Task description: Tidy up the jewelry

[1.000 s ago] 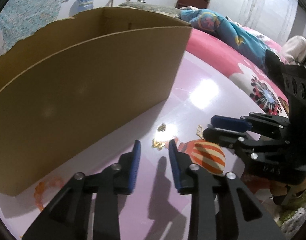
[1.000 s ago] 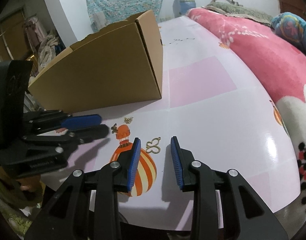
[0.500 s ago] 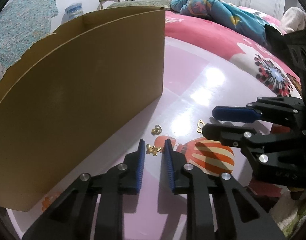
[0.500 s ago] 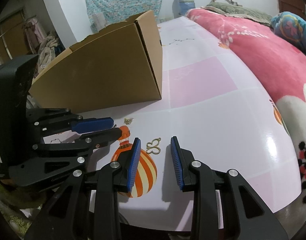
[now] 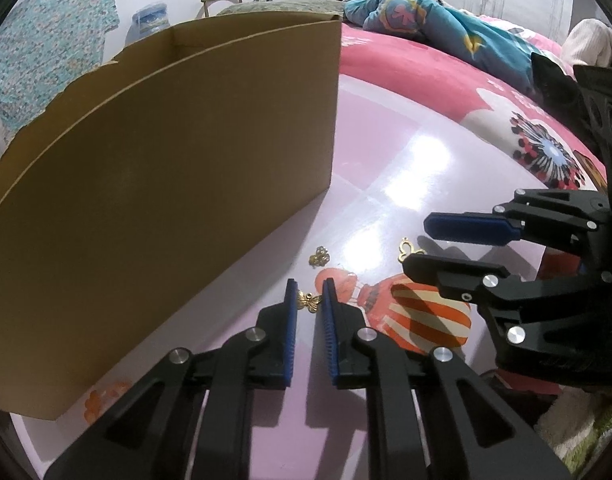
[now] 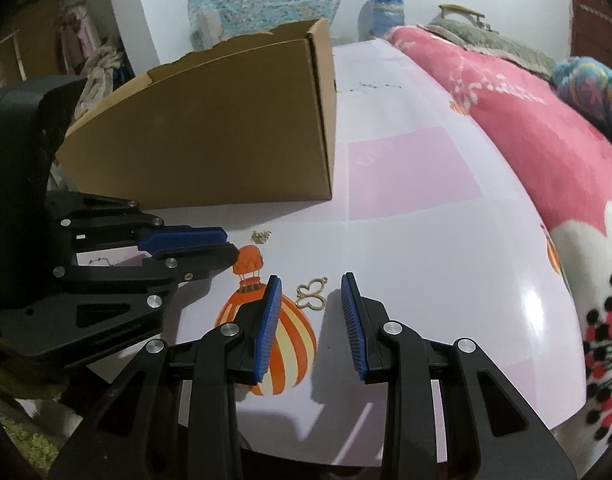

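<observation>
In your left wrist view, the left gripper [image 5: 309, 300] has just been closing, and its fingers now sit narrow around the gold butterfly charm [image 5: 309, 301] at bottom middle; you look ready to lift it

In your right wrist view, the right gripper [image 6: 312, 294] waits half open around the gold clover ring [image 6: 312, 294] on the table [image 6: 426, 248], not touching

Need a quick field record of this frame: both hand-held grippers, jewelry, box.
left hand-held gripper: jaws just closing in, butterfly charm between pads
right hand-held gripper: open, clover pendant lying between jaws, untouched
loose: small gold charm on table
box: cardboard, open top, behind jewelry
</observation>
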Tool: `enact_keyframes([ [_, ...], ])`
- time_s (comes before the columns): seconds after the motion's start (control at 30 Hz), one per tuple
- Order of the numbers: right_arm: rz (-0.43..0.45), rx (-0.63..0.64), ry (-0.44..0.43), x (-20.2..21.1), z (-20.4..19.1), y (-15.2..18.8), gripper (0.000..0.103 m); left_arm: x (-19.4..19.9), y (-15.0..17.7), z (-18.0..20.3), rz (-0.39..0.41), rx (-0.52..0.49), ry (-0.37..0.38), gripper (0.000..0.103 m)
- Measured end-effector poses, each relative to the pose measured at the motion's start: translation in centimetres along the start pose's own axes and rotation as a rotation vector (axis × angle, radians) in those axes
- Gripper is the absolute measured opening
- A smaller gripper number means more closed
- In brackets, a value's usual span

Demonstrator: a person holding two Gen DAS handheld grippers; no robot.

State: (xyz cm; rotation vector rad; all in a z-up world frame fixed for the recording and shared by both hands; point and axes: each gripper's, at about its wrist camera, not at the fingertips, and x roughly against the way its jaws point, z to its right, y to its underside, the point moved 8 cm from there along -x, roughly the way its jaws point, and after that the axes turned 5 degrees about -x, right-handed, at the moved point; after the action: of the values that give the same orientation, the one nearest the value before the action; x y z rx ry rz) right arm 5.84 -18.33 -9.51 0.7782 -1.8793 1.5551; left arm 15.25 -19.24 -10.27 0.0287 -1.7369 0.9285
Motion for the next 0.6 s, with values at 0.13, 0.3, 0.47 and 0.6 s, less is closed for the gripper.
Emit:
enact_keyframes([
  [0.13, -0.006, 0.029, 0.028, -0.6, -0.34, 0.01, 0.03, 0.07, 0.11, -0.32, -0.001, 0.012, -0.004, 0.012],
  [0.3, -0.003, 0.079, 0.076, -0.96, -0.48, 0.07, 0.026, 0.01, 0.1, -0.47, -0.001, 0.021, -0.009, 0.012],
  [0.47, -0.006, 0.078, 0.079, -0.93, -0.39, 0.17, 0.01, -0.05, 0.13, -0.51, 0.002, 0.024, -0.007, 0.012],
  [0.6, -0.002, 0.07, 0.072, -0.86, -0.49, 0.13, 0.006, -0.1, 0.16, -0.56, 0.003, 0.028, -0.005, 0.012],
])
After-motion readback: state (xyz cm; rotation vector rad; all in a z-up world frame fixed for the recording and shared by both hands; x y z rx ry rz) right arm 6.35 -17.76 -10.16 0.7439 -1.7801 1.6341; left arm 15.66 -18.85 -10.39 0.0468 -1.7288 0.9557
